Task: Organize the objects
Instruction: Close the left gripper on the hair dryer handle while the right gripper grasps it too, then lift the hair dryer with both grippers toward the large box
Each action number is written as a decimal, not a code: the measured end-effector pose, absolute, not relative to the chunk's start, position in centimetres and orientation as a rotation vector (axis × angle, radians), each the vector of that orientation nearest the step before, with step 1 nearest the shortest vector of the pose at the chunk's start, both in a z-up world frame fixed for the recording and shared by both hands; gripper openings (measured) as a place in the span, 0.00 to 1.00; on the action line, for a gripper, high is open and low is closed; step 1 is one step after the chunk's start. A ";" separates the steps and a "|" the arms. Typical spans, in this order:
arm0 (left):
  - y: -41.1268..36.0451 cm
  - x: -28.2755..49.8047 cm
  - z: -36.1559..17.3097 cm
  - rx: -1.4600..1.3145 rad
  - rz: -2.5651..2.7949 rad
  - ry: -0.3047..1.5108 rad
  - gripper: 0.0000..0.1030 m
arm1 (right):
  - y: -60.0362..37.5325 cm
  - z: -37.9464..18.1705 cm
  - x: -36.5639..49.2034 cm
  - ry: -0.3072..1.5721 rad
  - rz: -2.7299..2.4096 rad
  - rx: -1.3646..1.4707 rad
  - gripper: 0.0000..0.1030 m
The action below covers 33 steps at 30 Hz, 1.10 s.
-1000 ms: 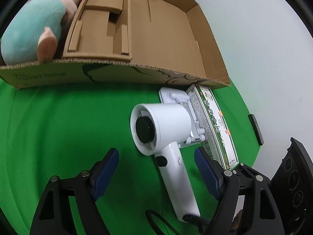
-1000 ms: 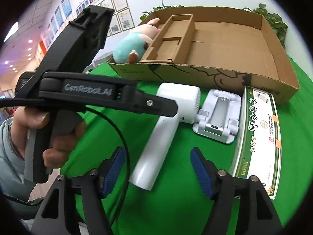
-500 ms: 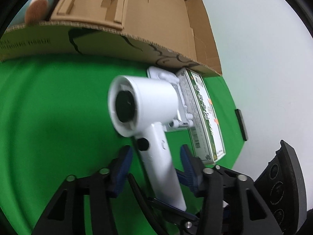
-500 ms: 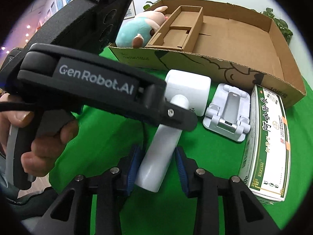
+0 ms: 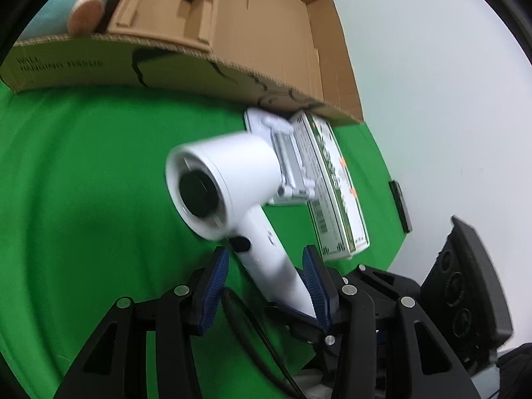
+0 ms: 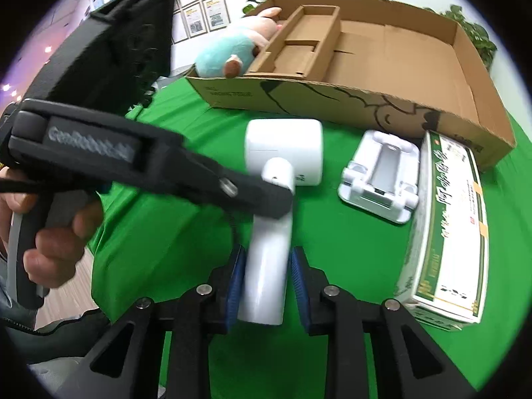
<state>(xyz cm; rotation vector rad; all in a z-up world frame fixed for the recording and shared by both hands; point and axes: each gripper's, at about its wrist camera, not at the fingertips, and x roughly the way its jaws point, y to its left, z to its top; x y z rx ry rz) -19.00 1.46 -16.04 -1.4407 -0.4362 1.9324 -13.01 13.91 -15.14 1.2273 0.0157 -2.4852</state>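
A white hair dryer (image 5: 229,183) lies on the green cloth, head toward the cardboard box (image 5: 186,56). My right gripper (image 6: 266,282) is shut on the dryer's handle (image 6: 266,266). My left gripper (image 5: 266,279) straddles the handle further up; its right pad touches the handle, its left pad stands slightly off. The box (image 6: 382,99) is open-topped with a cardboard divider insert.
A white phone stand (image 6: 379,179) and a green-and-white carton (image 6: 445,226) lie right of the dryer, in front of the box. A plush toy (image 6: 232,53) sits at the box's left end. The cloth's edge is close on the right (image 5: 392,199).
Both grippers moved in onto the dryer's handle and narrowed. The right one closed on it. The dryer's head has shifted and looks blurred in the left wrist view.
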 end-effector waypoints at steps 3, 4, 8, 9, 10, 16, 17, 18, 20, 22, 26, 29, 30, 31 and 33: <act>1.3 -19.8 -16.1 -1.452 1.923 -0.459 0.43 | 14.7 -15.0 -13.3 -0.011 -2.507 1.246 0.30; 1.3 -19.9 -16.3 -1.462 1.918 -0.457 0.43 | 14.8 -15.0 -13.3 -0.008 -2.518 1.251 0.32; 1.7 -20.4 -17.4 -1.491 1.864 -0.485 0.43 | 14.3 -15.1 -12.8 -0.005 -2.497 1.237 0.62; 1.9 -20.5 -17.7 -1.501 1.856 -0.491 0.43 | 14.2 -15.1 -12.8 0.002 -2.494 1.234 0.62; 1.9 -20.7 -17.7 -1.495 1.849 -0.504 0.43 | 13.9 -15.2 -13.1 0.019 -2.495 1.229 0.62; 1.6 -21.4 -18.0 -1.503 1.817 -0.579 0.43 | 13.4 -15.0 -14.0 0.033 -2.515 1.241 0.31; 1.4 -21.4 -17.9 -1.501 1.820 -0.580 0.43 | 13.6 -15.0 -14.3 0.007 -2.511 1.254 0.27; 1.4 -21.4 -17.8 -1.500 1.824 -0.581 0.43 | 13.7 -14.9 -14.4 -0.010 -2.508 1.263 0.25; 1.2 -21.3 -17.8 -1.499 1.828 -0.586 0.43 | 13.7 -15.0 -14.5 -0.023 -2.507 1.263 0.25; 1.1 -21.1 -17.6 -1.501 1.827 -0.588 0.43 | 13.7 -15.0 -14.3 -0.046 -2.505 1.267 0.25; 0.8 -20.5 -17.4 -1.503 1.823 -0.586 0.41 | 14.5 -15.2 -14.4 -0.223 -2.429 1.289 0.25; 0.9 -19.5 -17.9 -1.515 1.858 -0.561 0.33 | 14.5 -15.2 -14.4 -0.249 -2.423 1.287 0.25; 0.8 -19.4 -17.9 -1.515 1.856 -0.568 0.33 | 14.5 -15.2 -14.1 -0.253 -2.423 1.287 0.25; 0.7 -19.3 -18.0 -1.512 1.858 -0.568 0.32 | 14.5 -15.2 -14.1 -0.253 -2.424 1.287 0.25; 0.2 -19.2 -18.0 -1.509 1.866 -0.558 0.32 | 14.3 -15.1 -13.9 -0.240 -2.432 1.283 0.25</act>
